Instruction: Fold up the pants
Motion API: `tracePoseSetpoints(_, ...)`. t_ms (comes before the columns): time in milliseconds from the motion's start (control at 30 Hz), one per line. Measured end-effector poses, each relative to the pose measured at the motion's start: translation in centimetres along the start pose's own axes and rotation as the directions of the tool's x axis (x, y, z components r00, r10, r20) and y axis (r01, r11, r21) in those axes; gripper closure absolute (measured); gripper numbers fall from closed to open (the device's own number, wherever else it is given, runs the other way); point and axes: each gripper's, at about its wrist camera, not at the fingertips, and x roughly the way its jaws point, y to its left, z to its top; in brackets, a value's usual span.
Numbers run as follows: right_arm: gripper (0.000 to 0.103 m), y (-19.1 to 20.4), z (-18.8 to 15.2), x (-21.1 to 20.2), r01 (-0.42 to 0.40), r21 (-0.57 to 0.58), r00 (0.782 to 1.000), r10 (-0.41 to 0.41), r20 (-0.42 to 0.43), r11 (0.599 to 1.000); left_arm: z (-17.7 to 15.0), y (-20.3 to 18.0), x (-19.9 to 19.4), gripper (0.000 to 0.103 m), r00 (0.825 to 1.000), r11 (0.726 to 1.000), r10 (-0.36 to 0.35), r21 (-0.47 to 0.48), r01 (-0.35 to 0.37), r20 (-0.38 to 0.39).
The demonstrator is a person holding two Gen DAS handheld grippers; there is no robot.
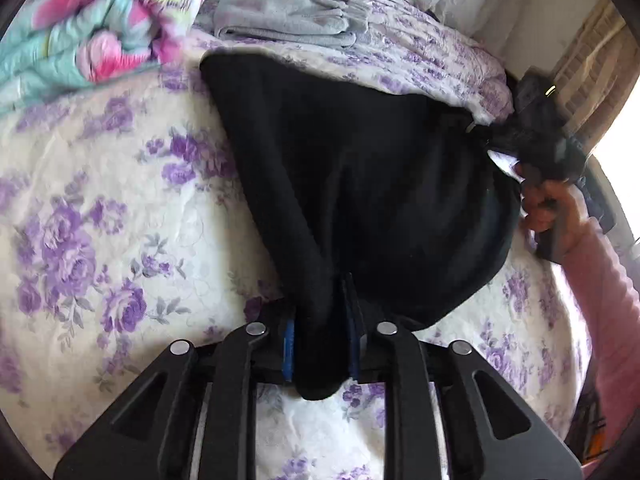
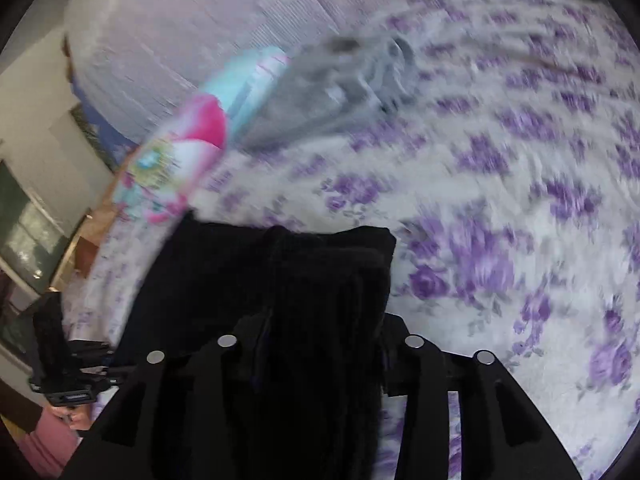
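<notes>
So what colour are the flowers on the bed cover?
Purple, on a white bed cover; the left wrist view shows them sharpest.

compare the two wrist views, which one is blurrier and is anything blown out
Right wrist view: heavy motion smear across the floral bedspread and grey folded garment; the black pants are crushed to featureless black. Left wrist view: mostly sharp, the colourful blanket slightly blurred, the window area at the right edge overexposed to white.

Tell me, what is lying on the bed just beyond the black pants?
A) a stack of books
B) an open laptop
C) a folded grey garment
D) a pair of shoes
C: a folded grey garment lies on the floral bedspread past the far edge of the black pants.
</notes>
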Motion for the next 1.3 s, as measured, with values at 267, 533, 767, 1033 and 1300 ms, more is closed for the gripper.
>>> tracePoseSetpoints(267, 0.035, 4.0, -1.1, -7.7, 0.193, -0.105, 0.971, -0.175, 0.160, 0.975, 0.6, -1.5, -5.8, 0.031, 0.975, 0.991, 0.136, -0.028, -0.133, 0.175)
tracePoseSetpoints(533, 0.046, 10.4, -5.3, -7.0, 0.150, -0.260, 0.987, -0.128, 0.097, 0.954, 1.3, -7.7, -4.3, 0.020, 0.973, 0.979, 0.153, 0.109, -0.173, 0.176)
tracePoseSetpoints(767, 0.040, 10.3, -7.8, -8.5, 0.185, -0.180, 0.980, -0.169, 0.102, 0.966, -0.7, -8.5, -0.5, 0.021, 0.962, 0.952, 0.266, 0.140, -0.271, 0.056)
tracePoseSetpoints(1033, 0.004, 14.6, -12.3, -12.3, 0.333, -0.060, 0.915, -0.307, 0.264, 0.941, -2.3, -12.9, -8.1, 0.005, 0.890, 0.938, 0.324, 0.012, -0.345, 0.321)
tracePoseSetpoints(1300, 0.004, 13.1, -16.0, -10.1, 0.410, 0.019, 0.896, -0.406, 0.179, 0.912, -6.6, -11.1, -6.4, 0.005, 0.846, 0.897, 0.442, -0.134, -0.421, 0.299)
